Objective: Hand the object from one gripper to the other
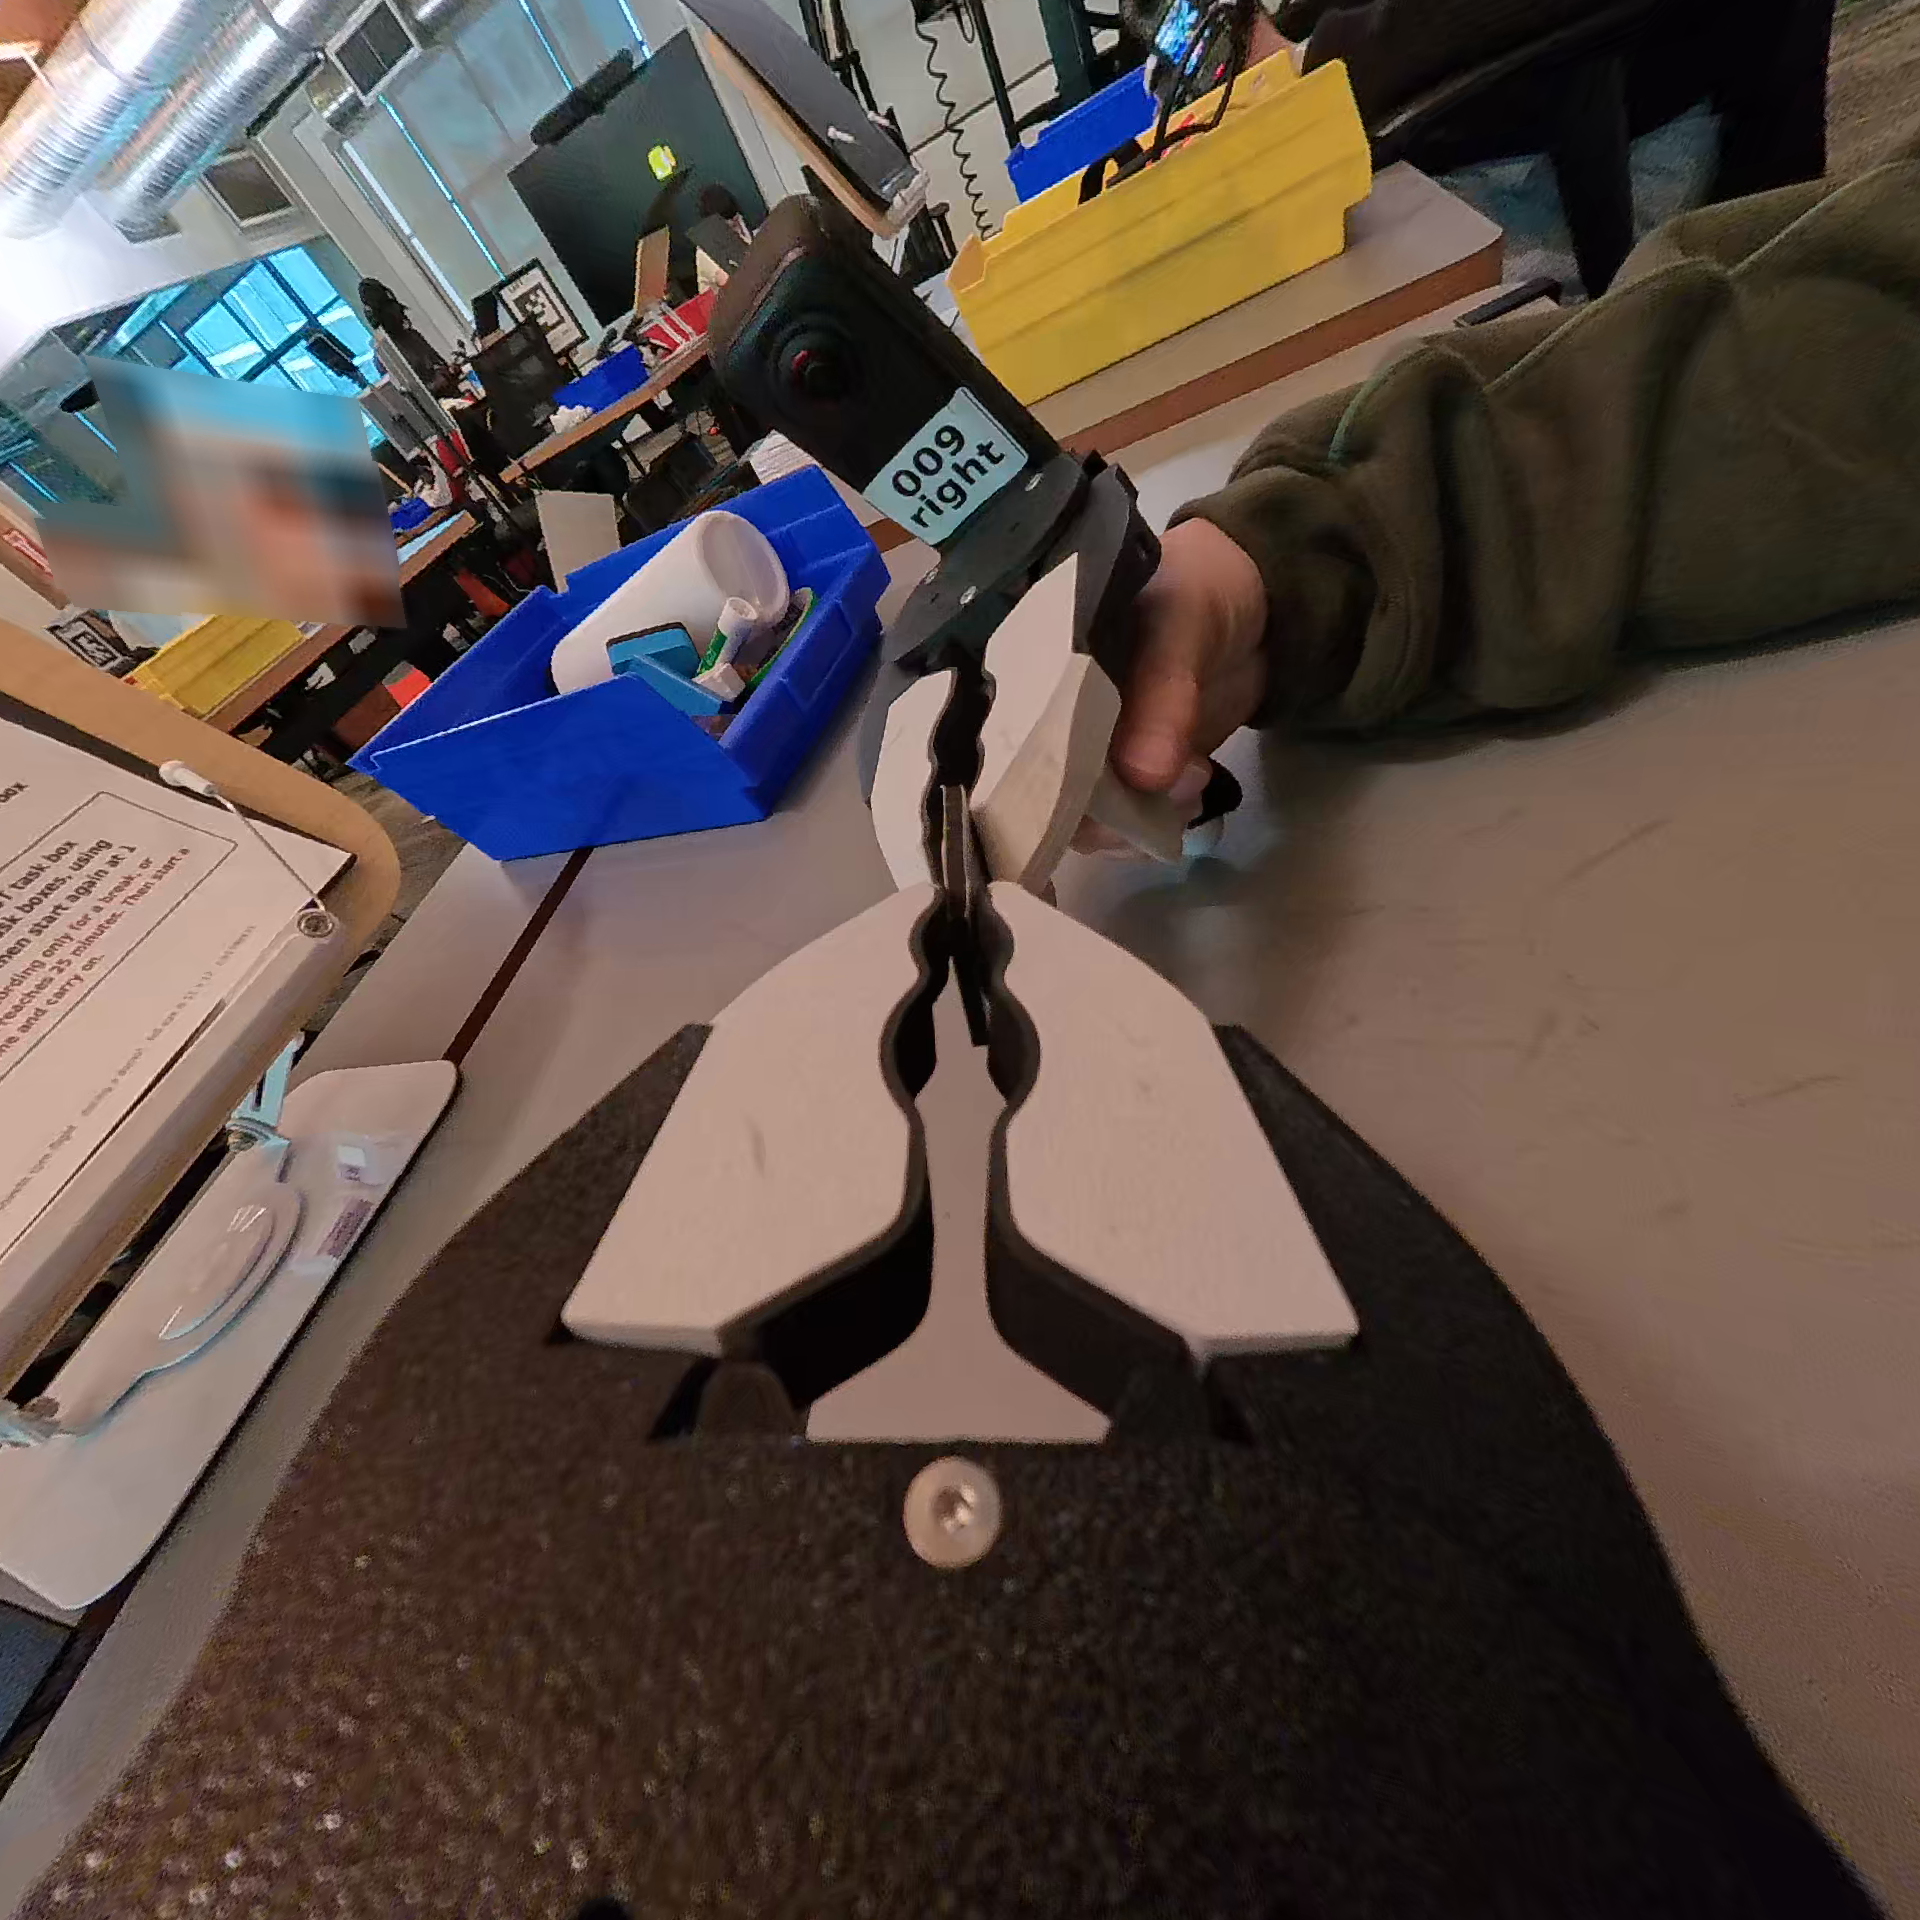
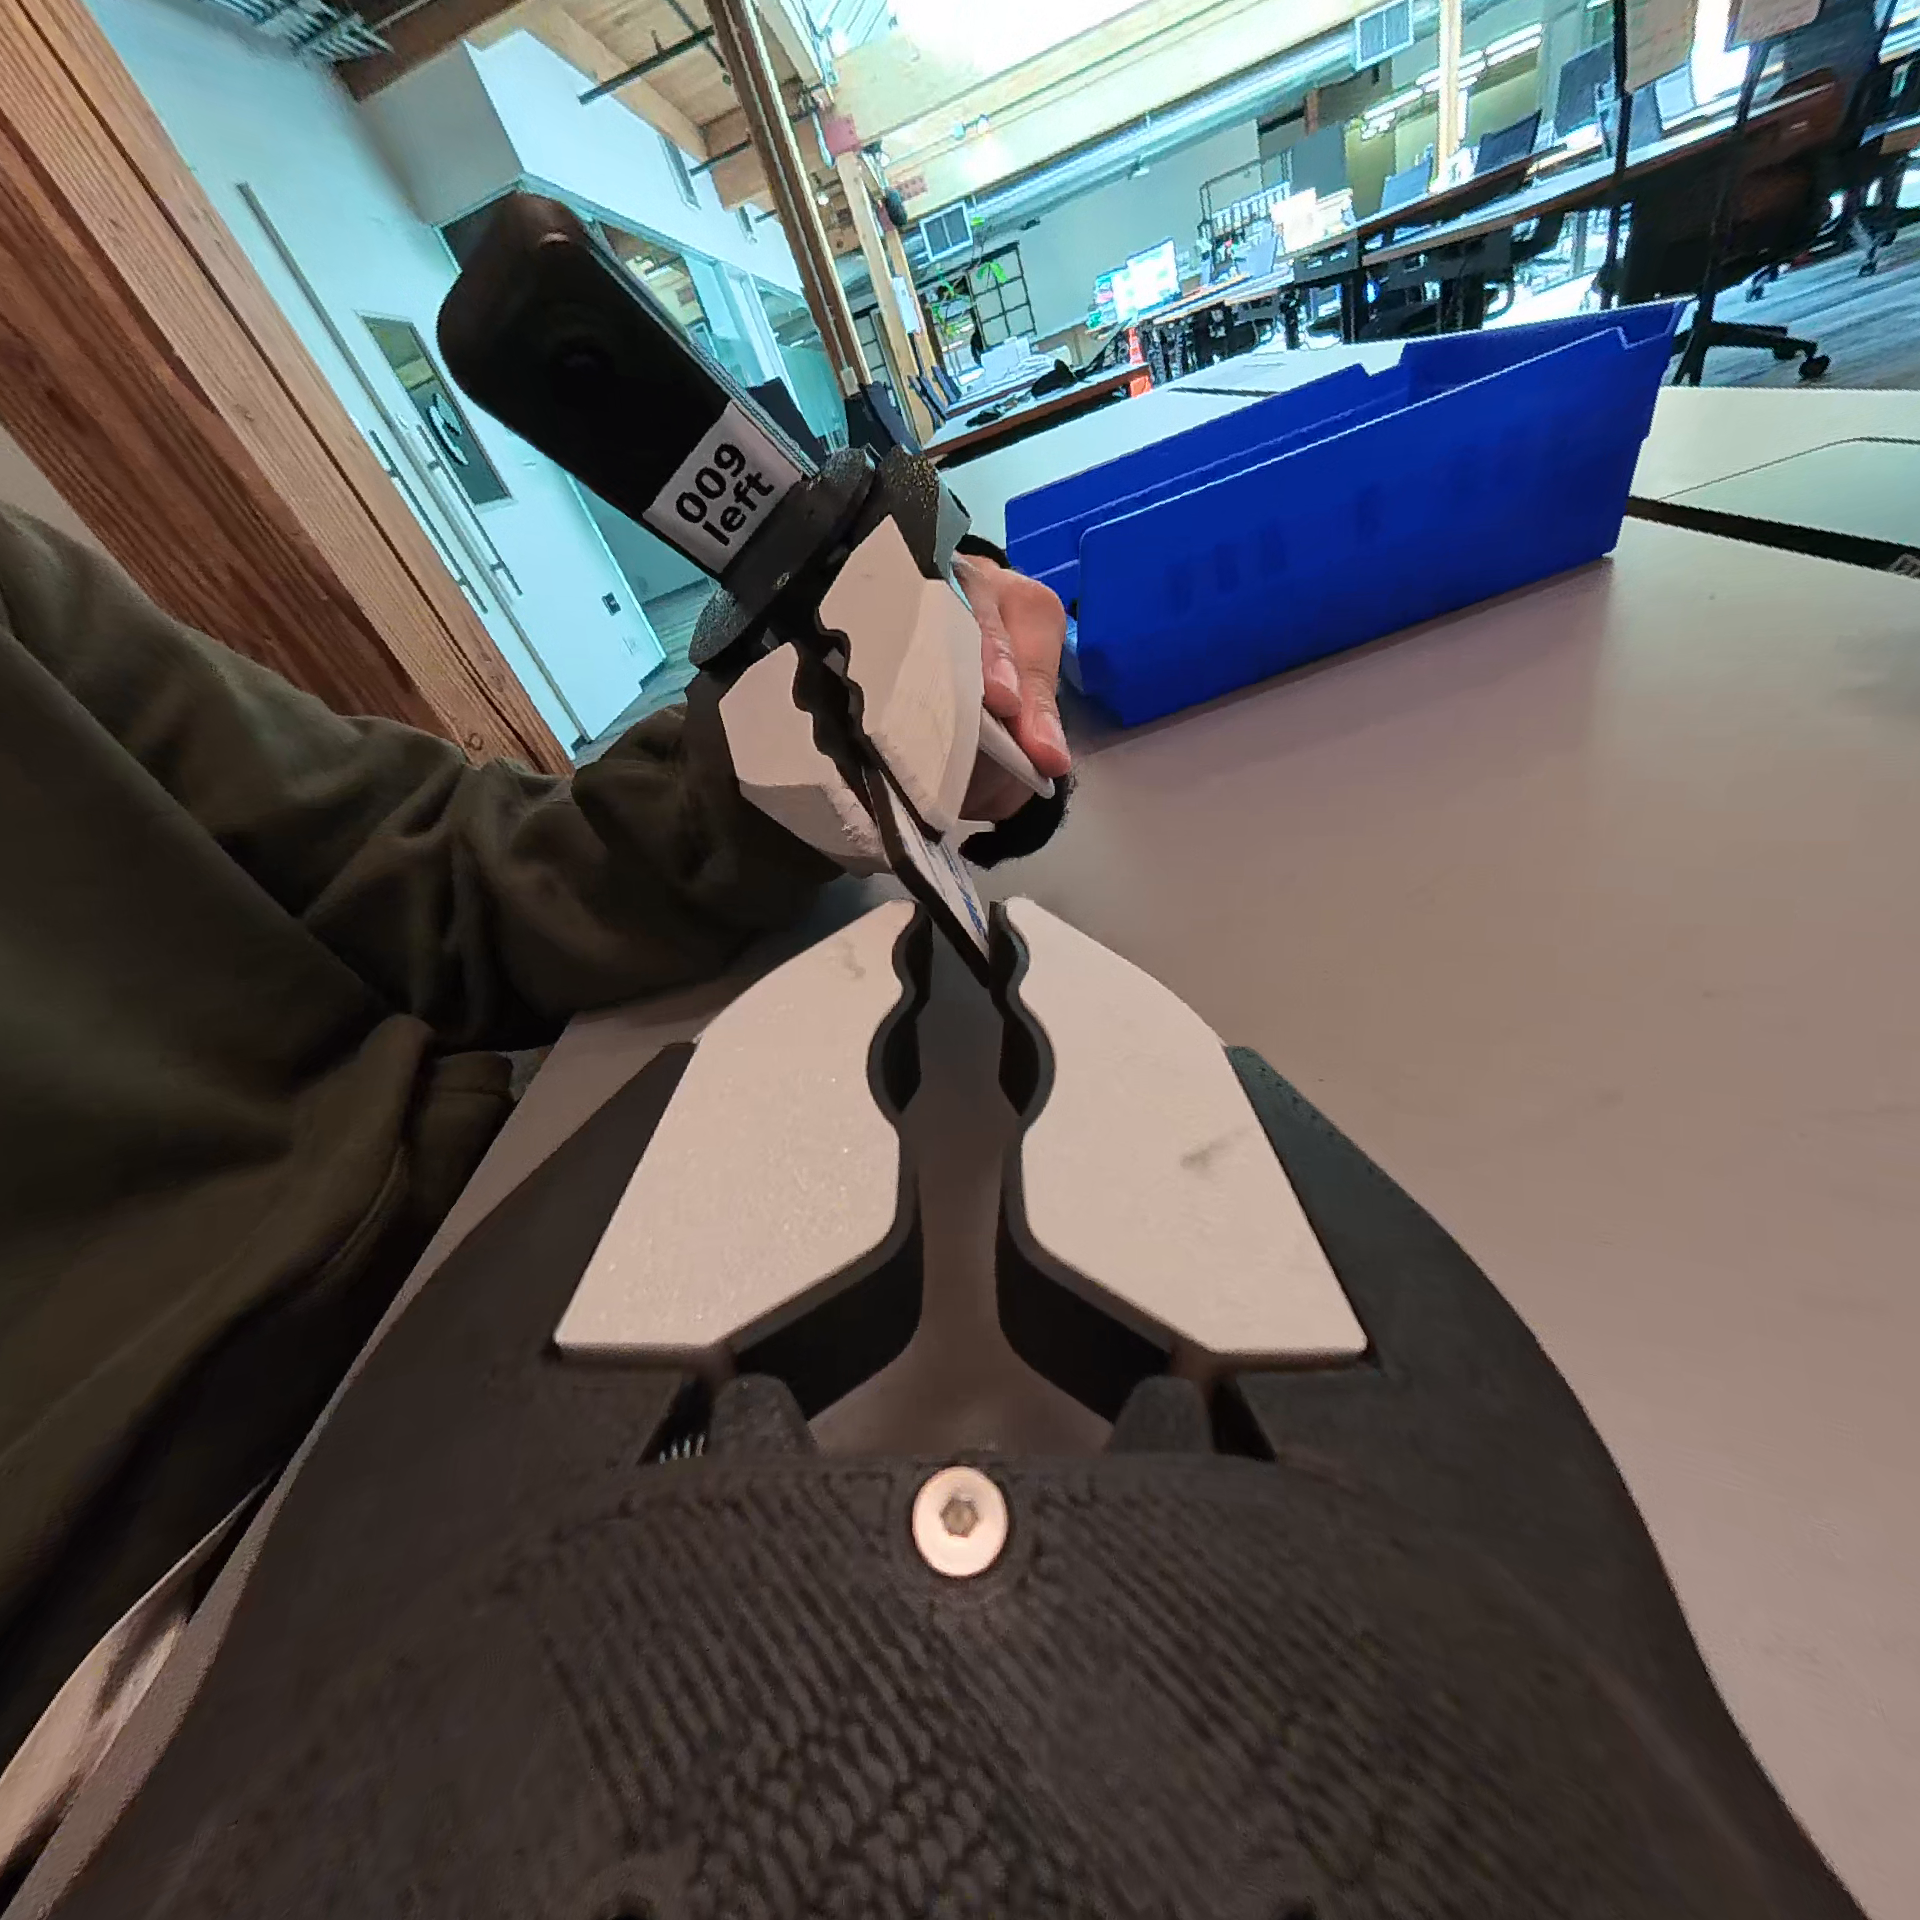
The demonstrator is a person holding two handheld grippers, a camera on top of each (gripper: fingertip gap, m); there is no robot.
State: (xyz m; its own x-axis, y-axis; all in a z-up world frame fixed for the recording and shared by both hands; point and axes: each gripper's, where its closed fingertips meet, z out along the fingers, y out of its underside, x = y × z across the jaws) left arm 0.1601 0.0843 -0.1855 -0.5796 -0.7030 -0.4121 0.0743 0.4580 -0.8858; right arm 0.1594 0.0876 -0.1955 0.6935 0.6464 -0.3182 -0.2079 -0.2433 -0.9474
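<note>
A thin flat card [image 1: 956, 847] with a white and blue face [image 2: 951, 883] spans between the two grippers above the grey table [image 1: 1558, 1039]. My left gripper [image 1: 958, 909] is shut on it, and I see the card edge-on between its pads. In the right wrist view the left gripper [image 2: 883, 821] holds the card tilted down towards me. My right gripper [image 2: 958, 920] stands narrowly open around the card's free end, which leans on the right pad with a gap on the left. The right gripper also shows in the left wrist view [image 1: 961, 878], tip to tip with mine.
A blue bin [image 1: 623, 748] with a white bottle and small items stands at the back left; it also shows in the right wrist view [image 2: 1351, 540]. A yellow bin [image 1: 1143, 270] sits farther back. A board with a printed sheet [image 1: 156, 935] stands at the left. Green sleeves [image 1: 1558, 468] hold both grippers. Less than 4 cm separates the two grippers' tips.
</note>
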